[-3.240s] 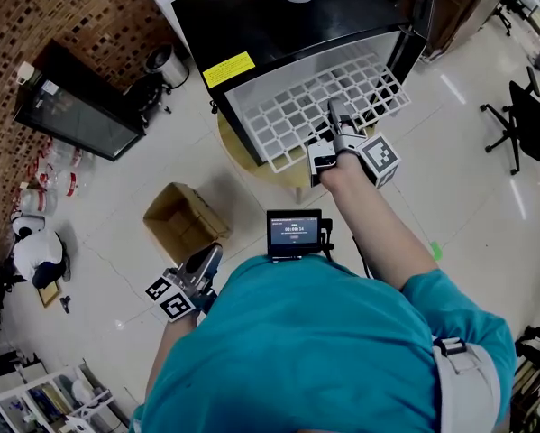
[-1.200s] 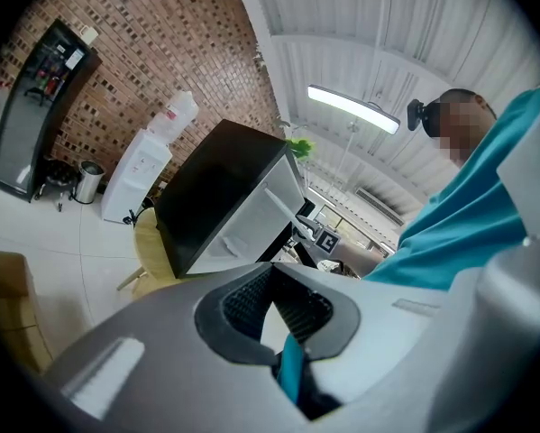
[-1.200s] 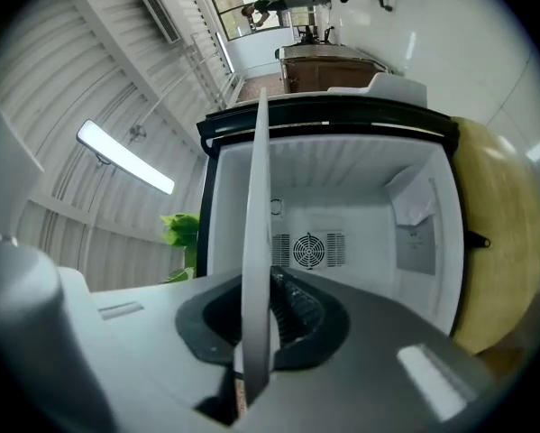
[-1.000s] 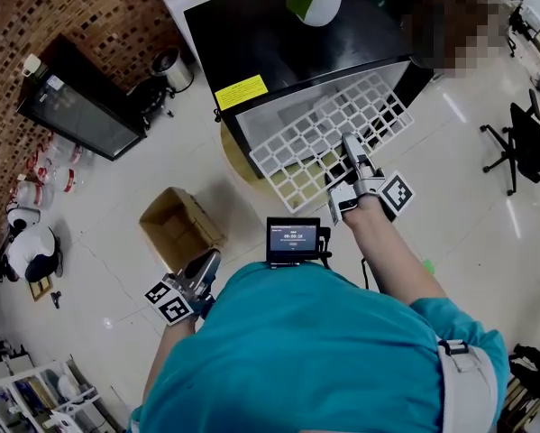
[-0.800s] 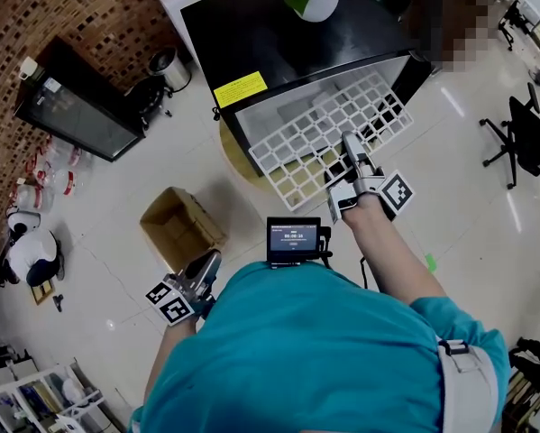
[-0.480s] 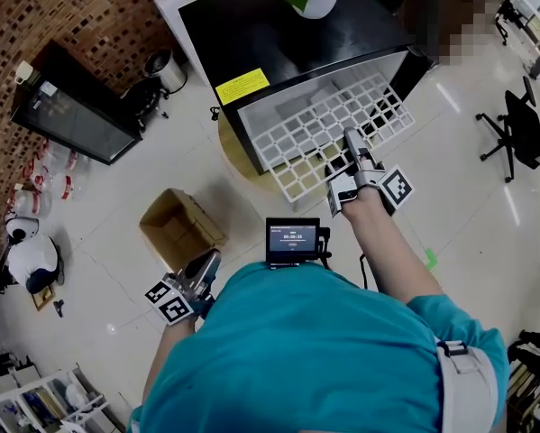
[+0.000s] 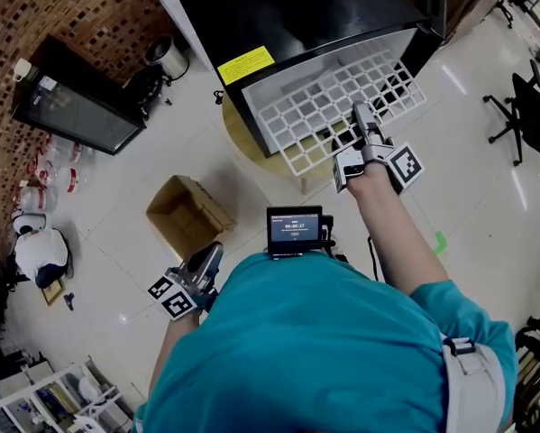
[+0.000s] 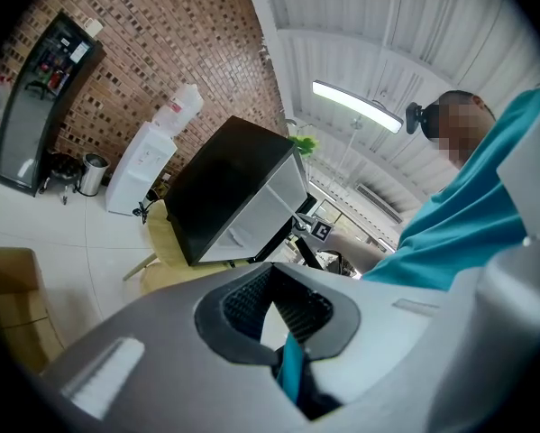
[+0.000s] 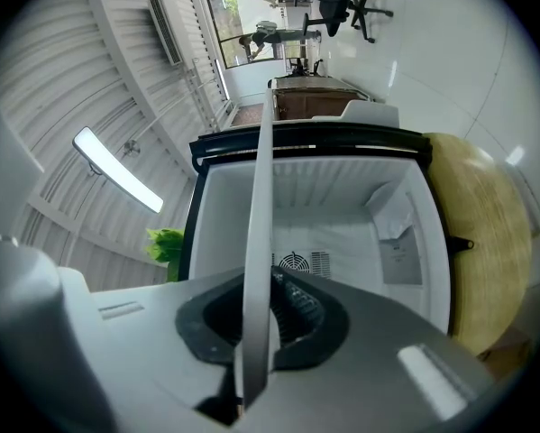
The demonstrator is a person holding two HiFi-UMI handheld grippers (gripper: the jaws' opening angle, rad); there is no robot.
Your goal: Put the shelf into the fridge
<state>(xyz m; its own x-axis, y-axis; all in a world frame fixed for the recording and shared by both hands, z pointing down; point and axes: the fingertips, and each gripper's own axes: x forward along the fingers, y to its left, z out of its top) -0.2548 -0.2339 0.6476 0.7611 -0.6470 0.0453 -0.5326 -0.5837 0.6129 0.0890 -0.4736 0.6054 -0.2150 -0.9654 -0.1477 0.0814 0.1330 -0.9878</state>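
The right gripper (image 7: 361,115) pinches the near edge of the flat white plastic lattice shelf (image 7: 328,97). In the right gripper view the shelf (image 9: 259,224) shows edge-on as a thin white strip, with the gripper (image 9: 262,318) clamped on it from both sides. The shelf's far part lies in the open front of the small black fridge (image 7: 288,16), and its near part sticks out over the round wooden table (image 7: 242,147) that bears the fridge. Beyond the jaws, the fridge's white inside (image 9: 342,215) faces the right gripper.

The left gripper (image 7: 211,255) hangs low at the person's left side, well apart from the fridge and near an open brown cardboard box (image 7: 188,215) on the floor. In the left gripper view its tips (image 8: 271,282) are pressed together with nothing between them.
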